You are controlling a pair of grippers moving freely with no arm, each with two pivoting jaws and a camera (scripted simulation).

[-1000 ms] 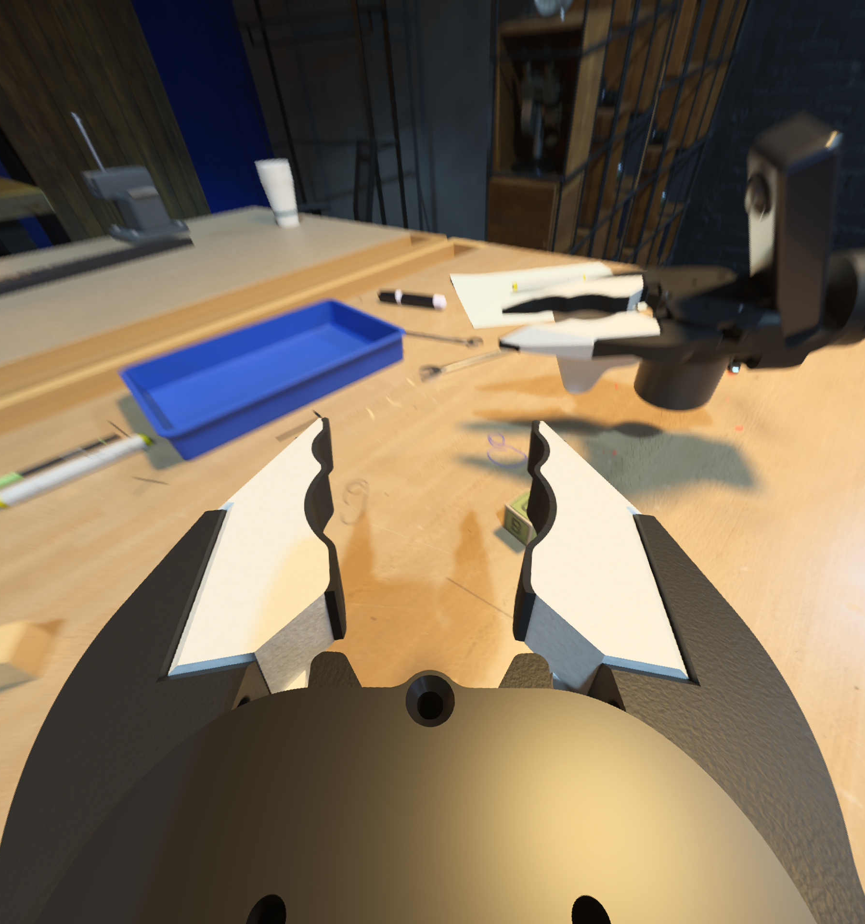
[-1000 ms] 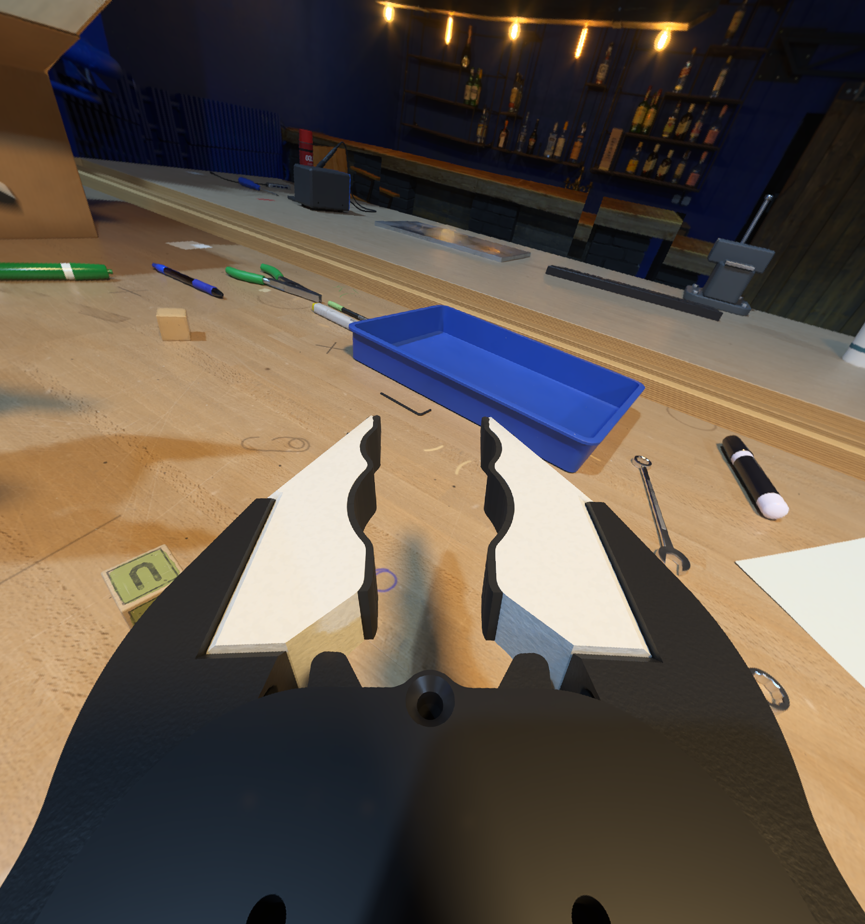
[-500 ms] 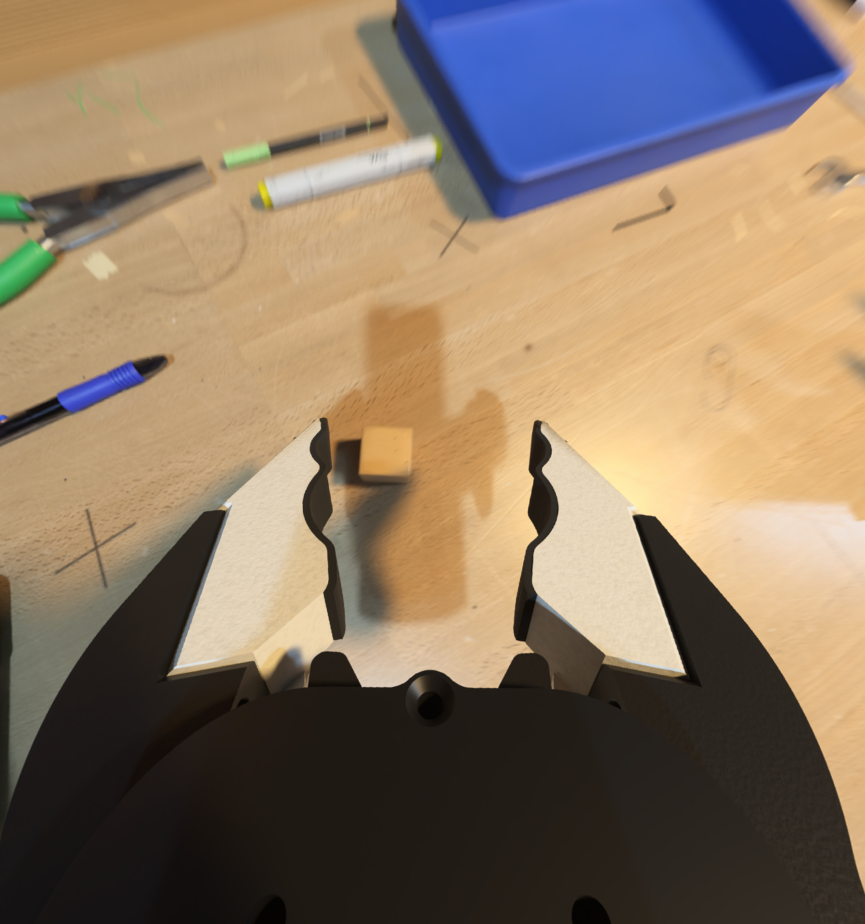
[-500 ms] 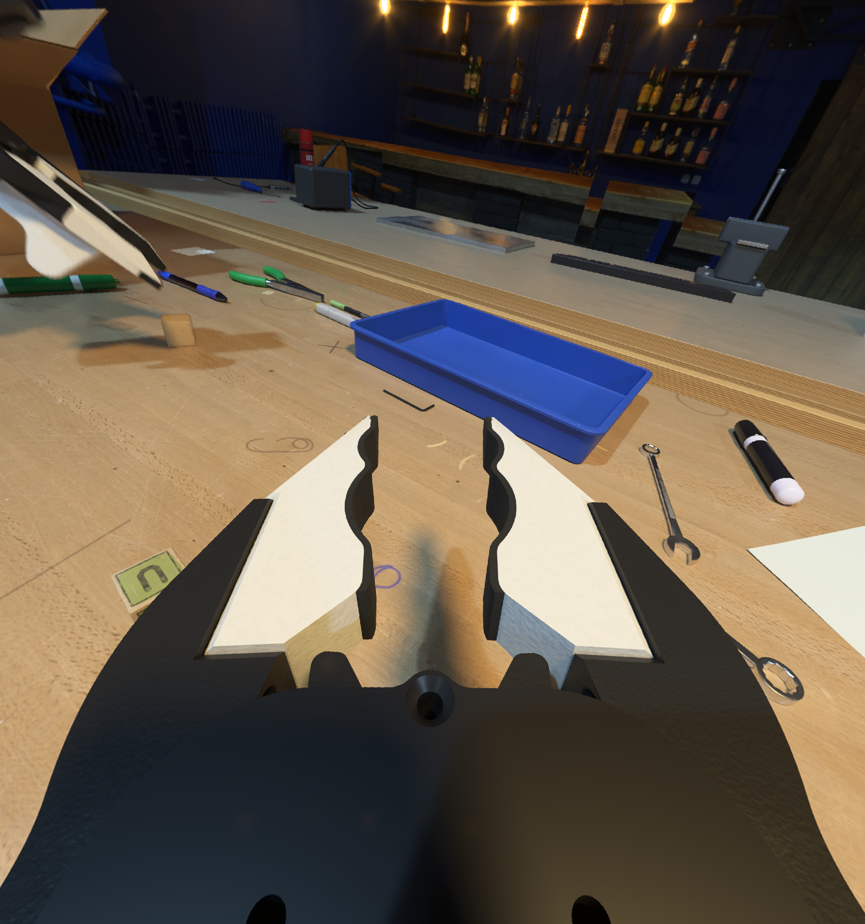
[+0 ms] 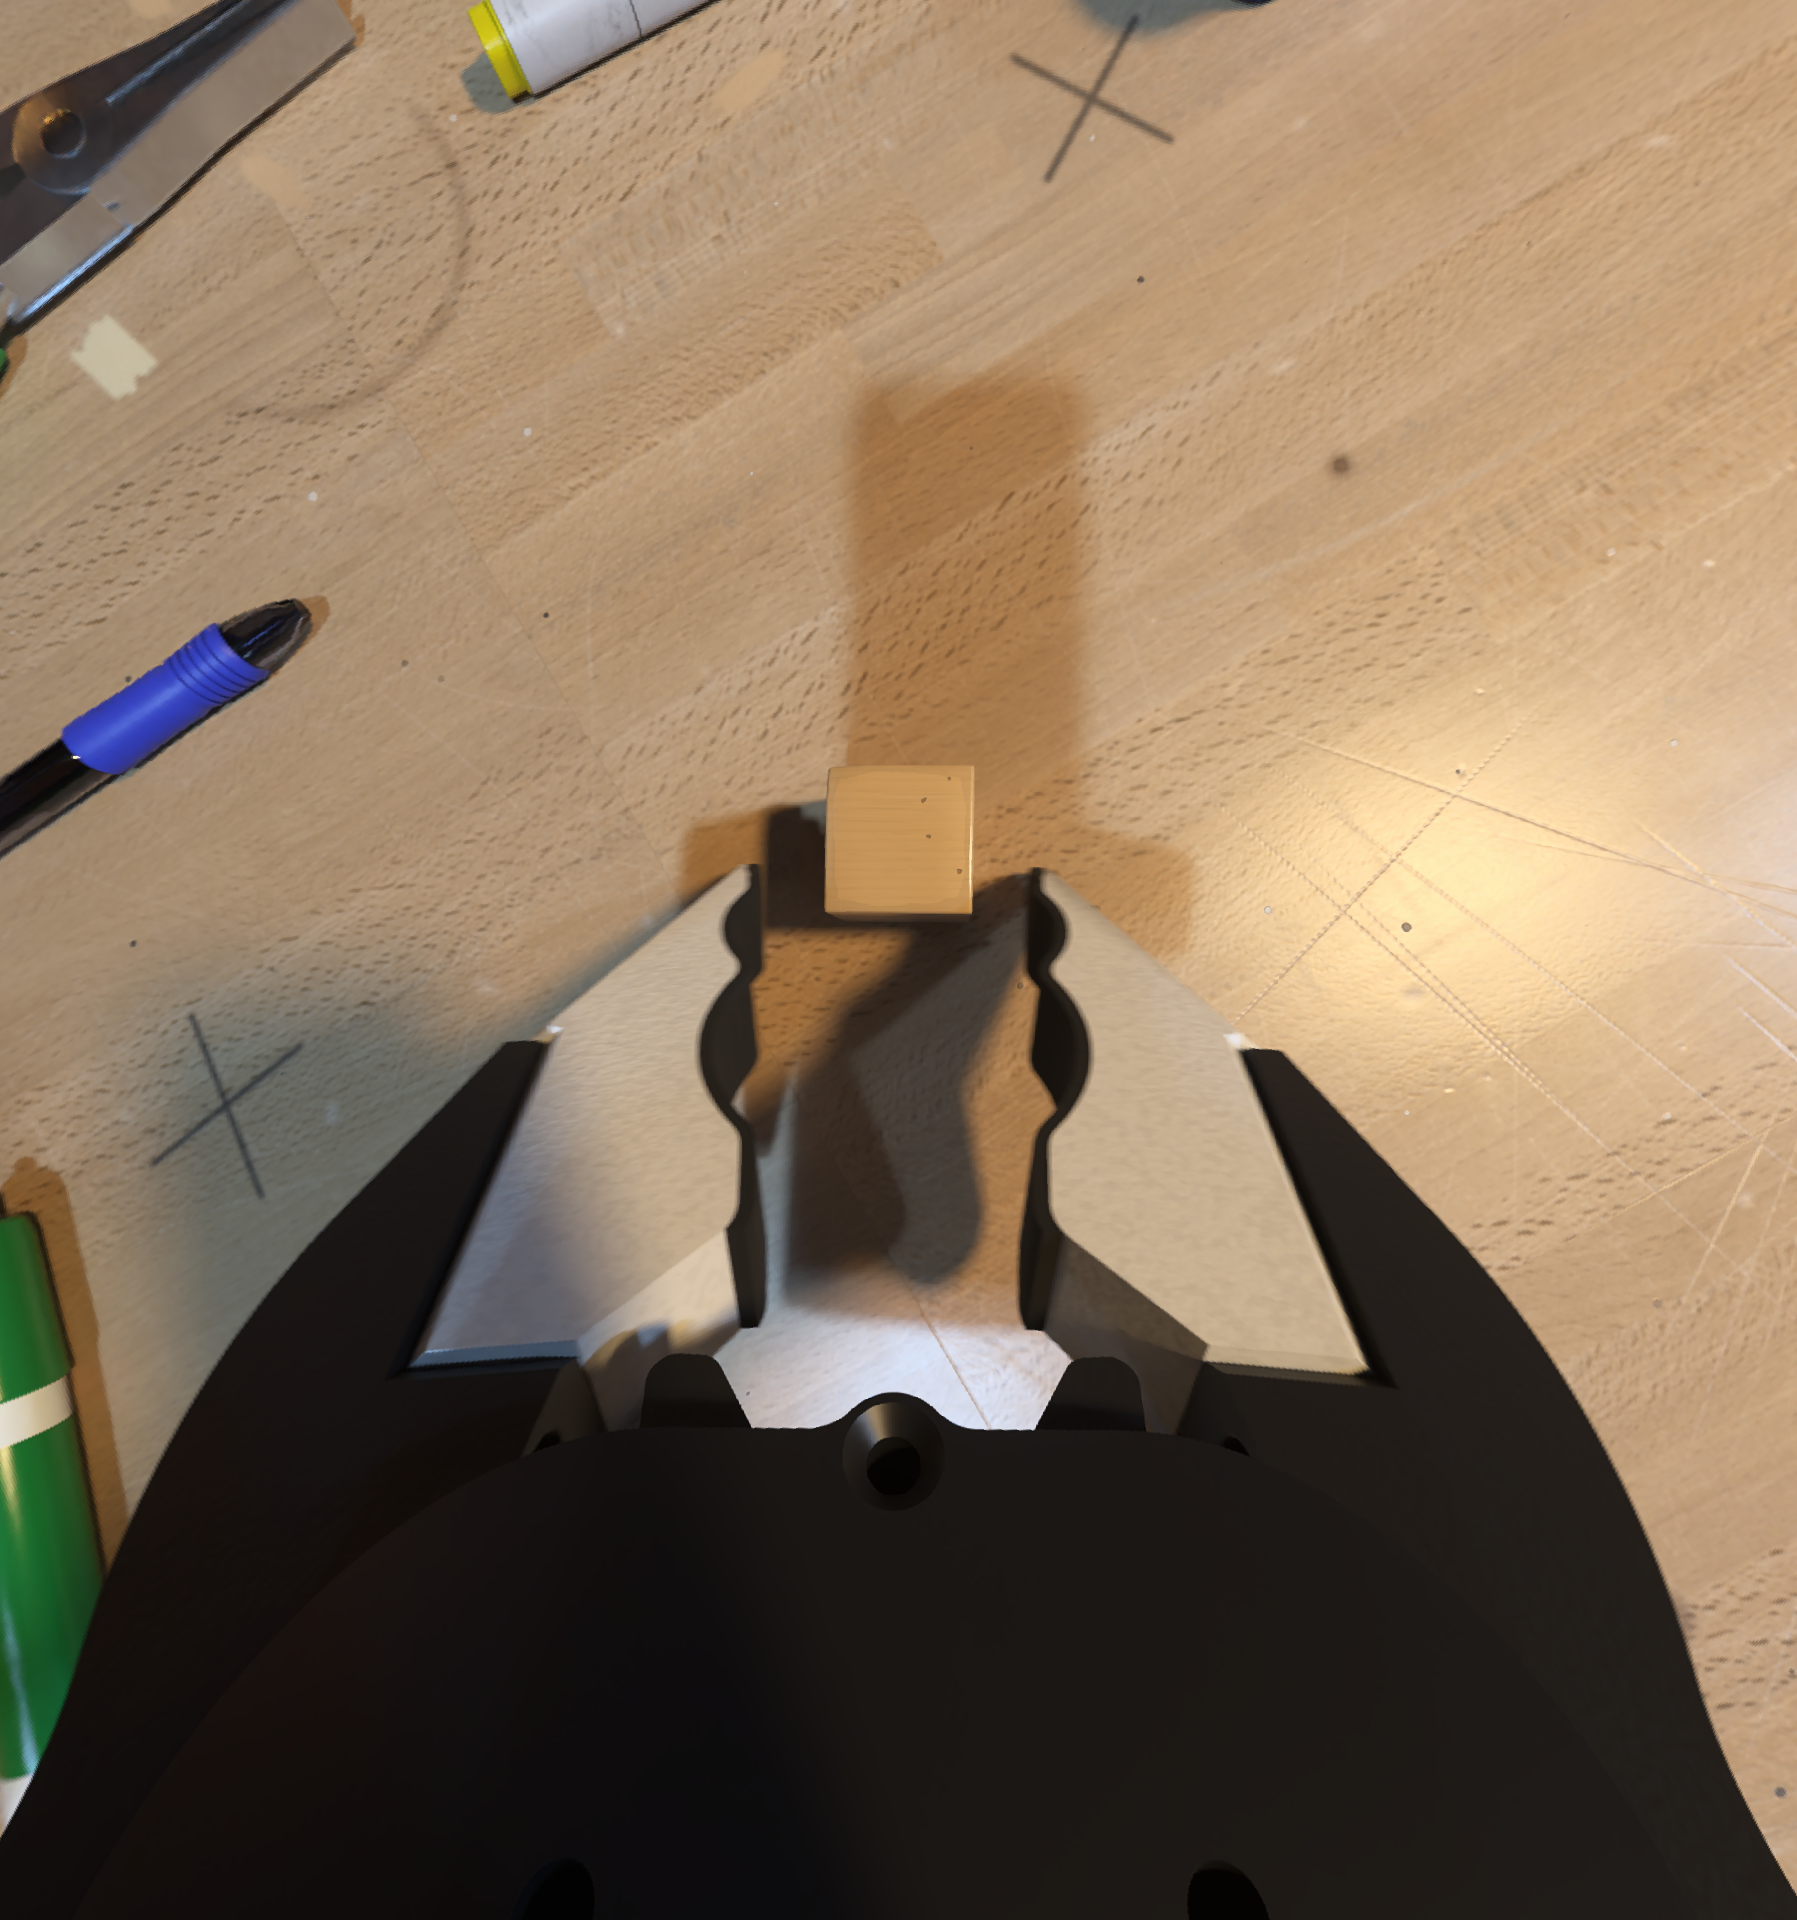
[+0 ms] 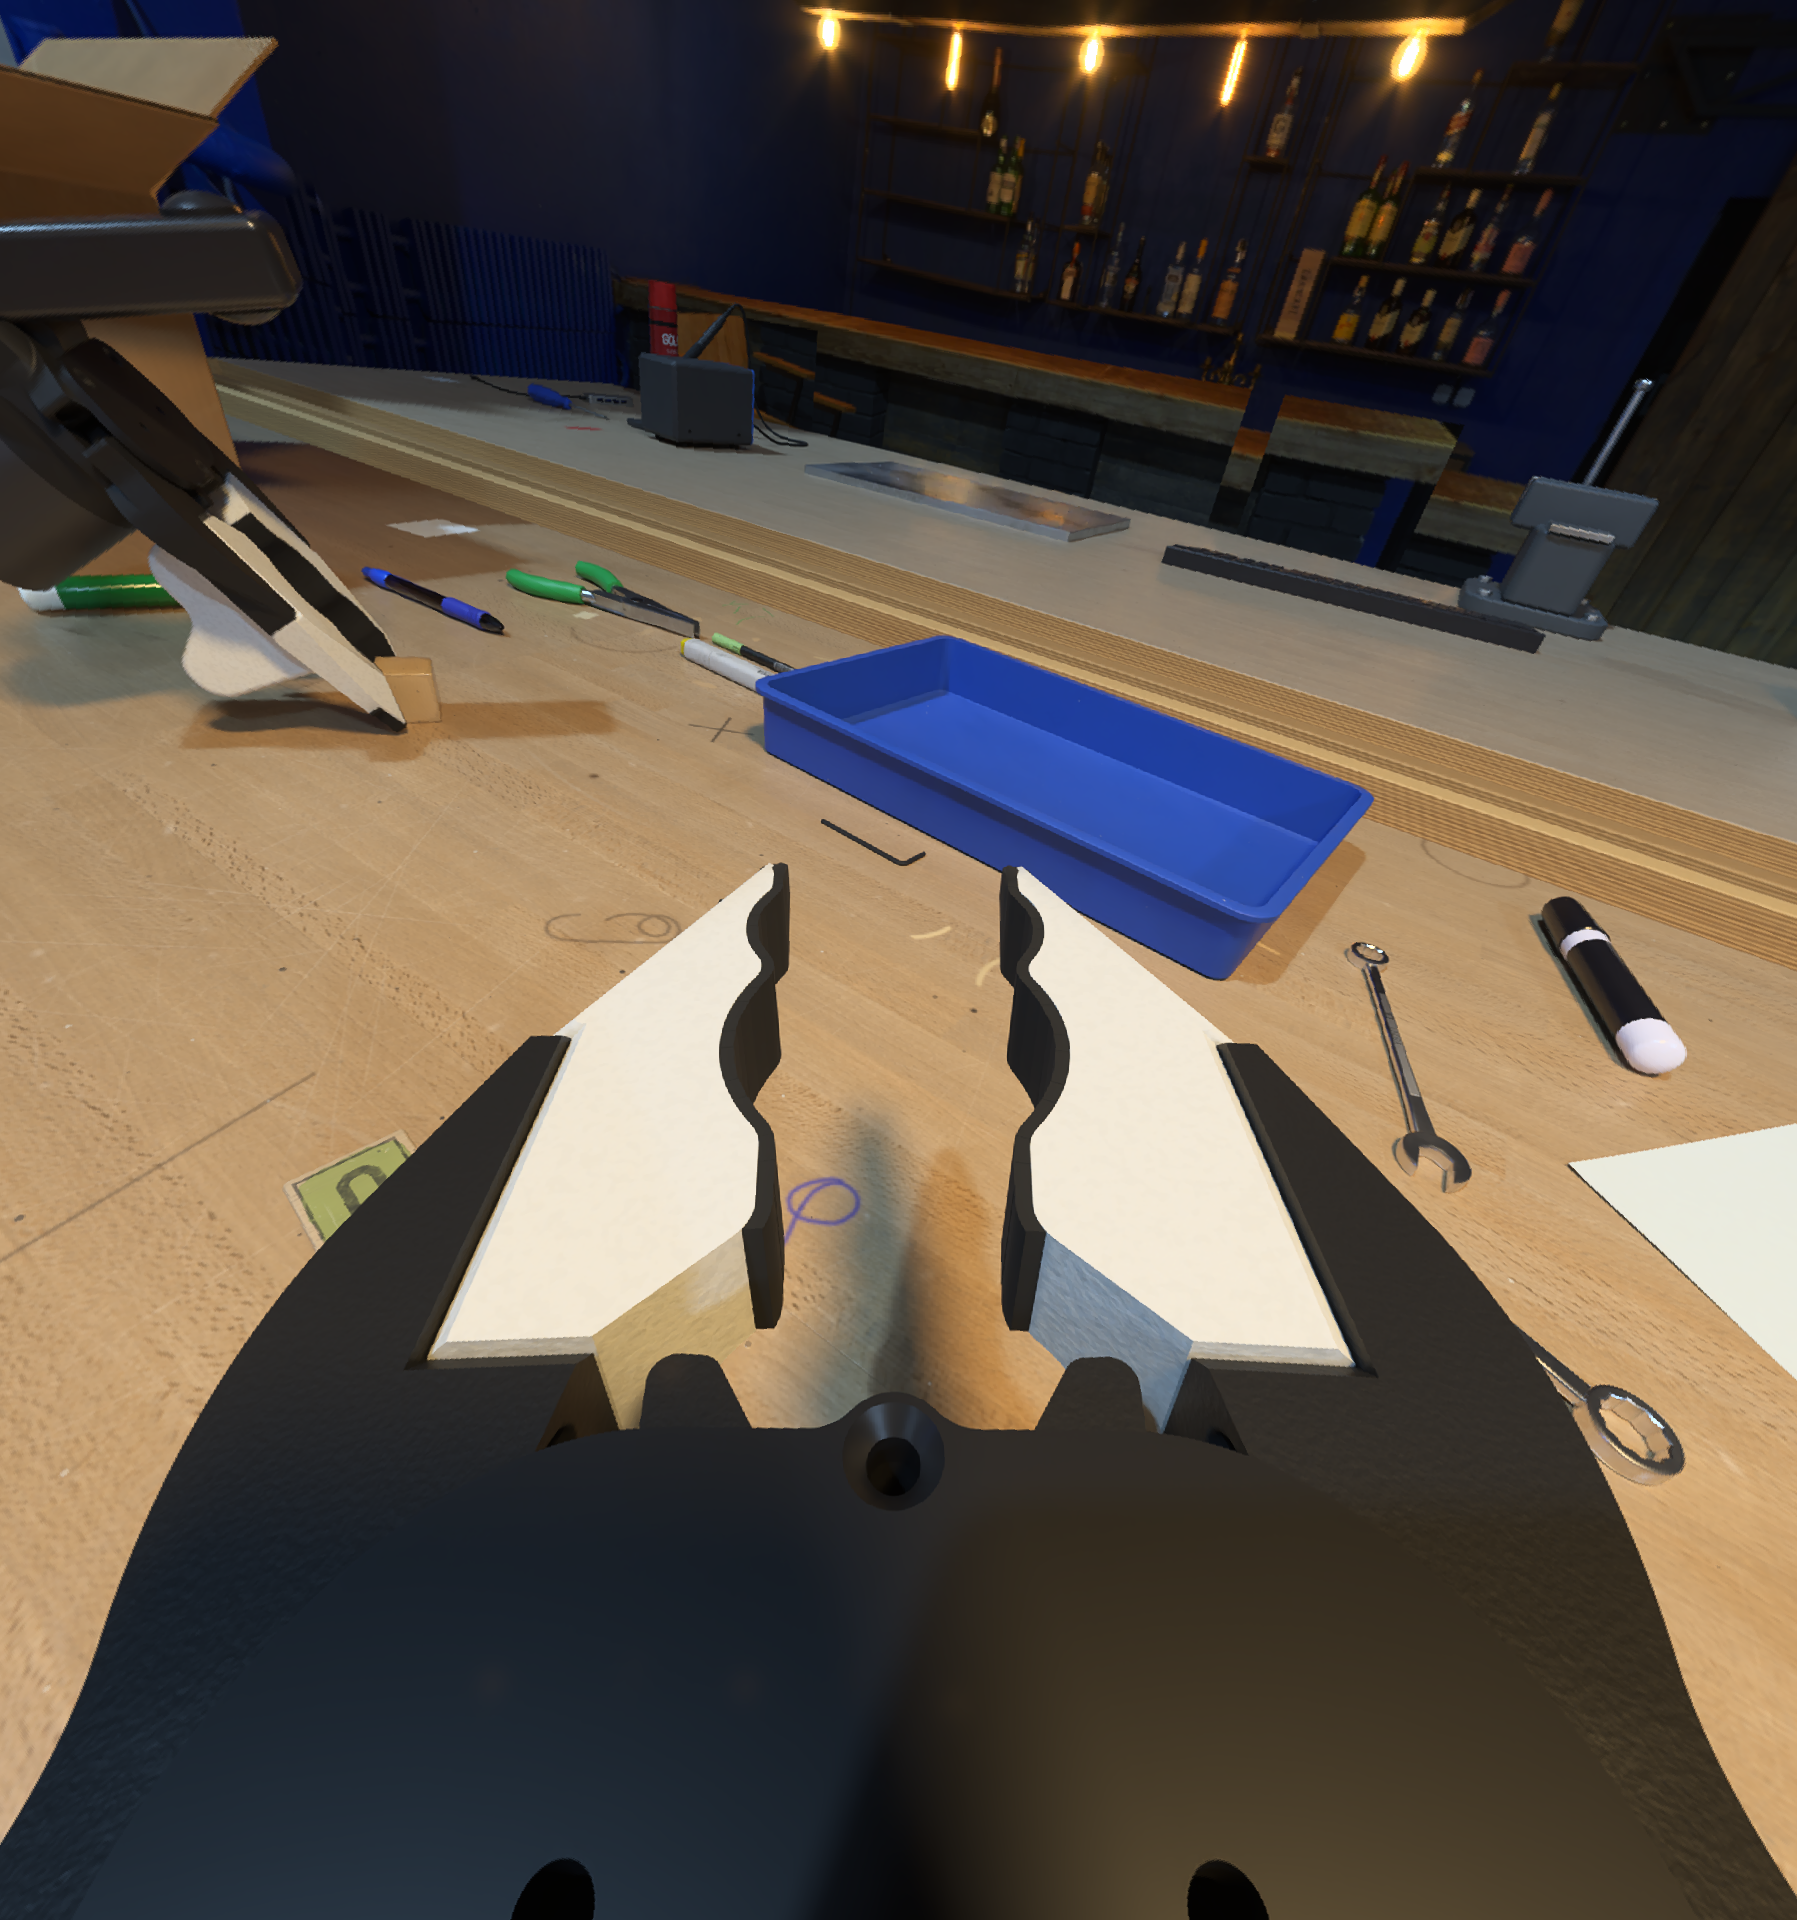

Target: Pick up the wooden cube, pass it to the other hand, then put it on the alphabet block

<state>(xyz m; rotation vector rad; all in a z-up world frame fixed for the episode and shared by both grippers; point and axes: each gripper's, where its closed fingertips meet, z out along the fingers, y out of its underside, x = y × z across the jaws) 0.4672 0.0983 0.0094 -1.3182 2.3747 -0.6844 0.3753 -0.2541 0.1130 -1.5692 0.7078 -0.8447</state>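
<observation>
Left tongs (image 5: pixel 894 878) spread, pointing down at desk (image 5: pixel 1393 520), wooden cube (image 5: pixel 899 840) on desk just ahead of the tips, not pinched, right tongs (image 6: pixel 894 873) spread and empty above desk, alphabet block (image 6: pixel 348 1184) beside them at left, part hidden, blue tray (image 6: pixel 1060 800) beyond.

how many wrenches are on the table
2, both in the right wrist view. One slim wrench lies right of the blue tray; another wrench pokes out beside the right tool, partly hidden. More may be hidden.
</observation>
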